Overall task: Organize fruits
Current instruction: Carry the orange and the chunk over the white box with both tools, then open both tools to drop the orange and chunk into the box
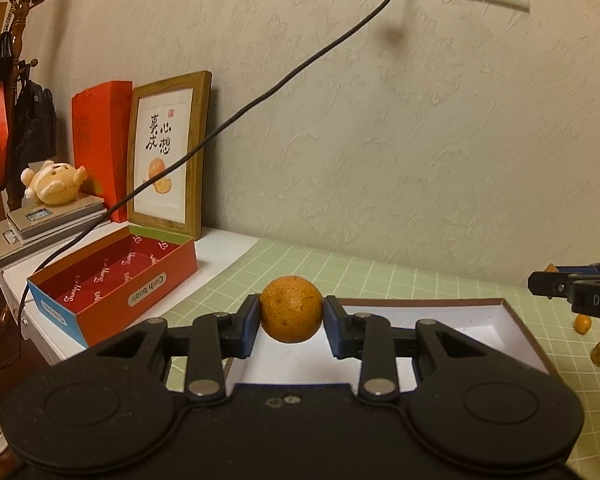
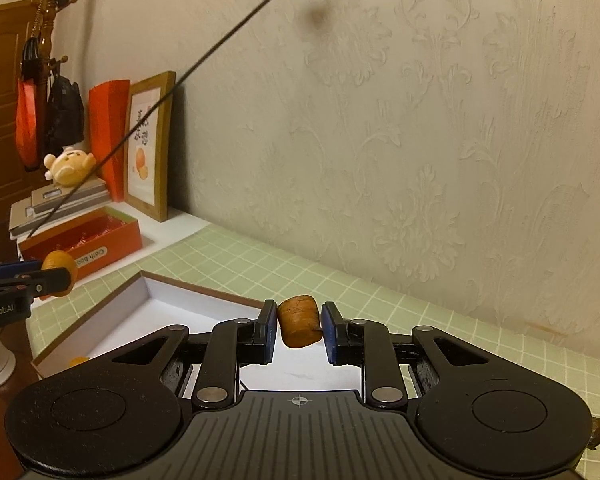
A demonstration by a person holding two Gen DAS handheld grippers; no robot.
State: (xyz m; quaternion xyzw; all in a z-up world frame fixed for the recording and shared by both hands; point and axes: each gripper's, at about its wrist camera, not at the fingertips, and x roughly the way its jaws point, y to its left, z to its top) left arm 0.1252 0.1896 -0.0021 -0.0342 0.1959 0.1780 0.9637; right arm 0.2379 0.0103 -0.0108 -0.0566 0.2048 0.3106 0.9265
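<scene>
The left gripper [image 1: 291, 322] was clenched on a round orange fruit [image 1: 291, 309], its blue pads [image 1: 250, 322] pressed against both sides, and it held the fruit in the air above the near-left part of the shallow white-lined box [image 1: 518, 322]. The right gripper [image 2: 299, 330] was clamped on a small stubby orange piece [image 2: 299, 321], which hung above the right end of that same box [image 2: 100, 320]. From the right wrist, the left gripper [image 2: 40, 282] and its fruit [image 2: 62, 270] showed off to the left of the box. The box lay on a green grid mat [image 1: 340, 276]. On the mat to the right of the box, two small orange pieces [image 1: 592, 340] lay close together. Beyond the box's left side stood an open red carton [image 1: 112, 280] with a patterned lining, and behind the carton a wooden picture frame [image 1: 168, 152] leaned on the wall. A plush bear [image 1: 54, 182] lay on a stack of grey books left of the frame.
</scene>
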